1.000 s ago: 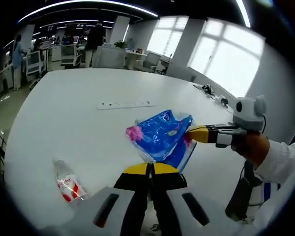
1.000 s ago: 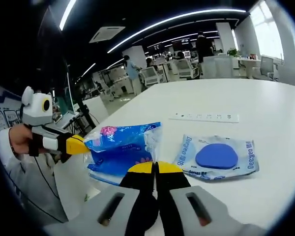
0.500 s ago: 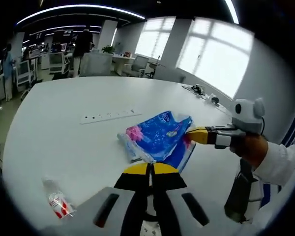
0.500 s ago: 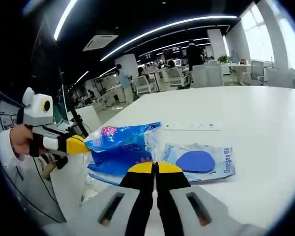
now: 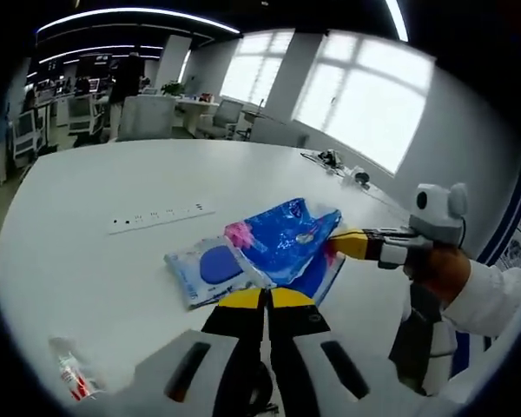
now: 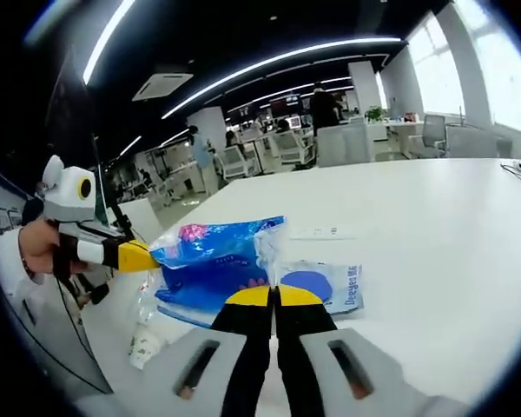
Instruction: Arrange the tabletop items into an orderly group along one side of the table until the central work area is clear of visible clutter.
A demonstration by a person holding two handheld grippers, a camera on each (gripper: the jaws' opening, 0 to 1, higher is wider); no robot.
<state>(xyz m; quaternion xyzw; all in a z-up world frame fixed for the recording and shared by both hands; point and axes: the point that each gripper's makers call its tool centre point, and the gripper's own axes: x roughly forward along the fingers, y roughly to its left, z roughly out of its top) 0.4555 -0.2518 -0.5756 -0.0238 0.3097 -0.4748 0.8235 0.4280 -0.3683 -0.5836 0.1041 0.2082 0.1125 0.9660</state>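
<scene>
- The left gripper (image 5: 263, 298) and right gripper (image 6: 273, 295) hold a blue plastic bag (image 5: 282, 248) between them, each with its fingers pressed together on one end of it.
- The bag hangs above the white worktop (image 5: 87, 191) (stretched and lifted, not resting on it).
- Under the bag lies a flat clear packet (image 6: 330, 287) with a blue oval inside.
- A white power strip (image 5: 161, 217) lies farther off; a small bottle (image 5: 74, 378) lies near left.
</scene>
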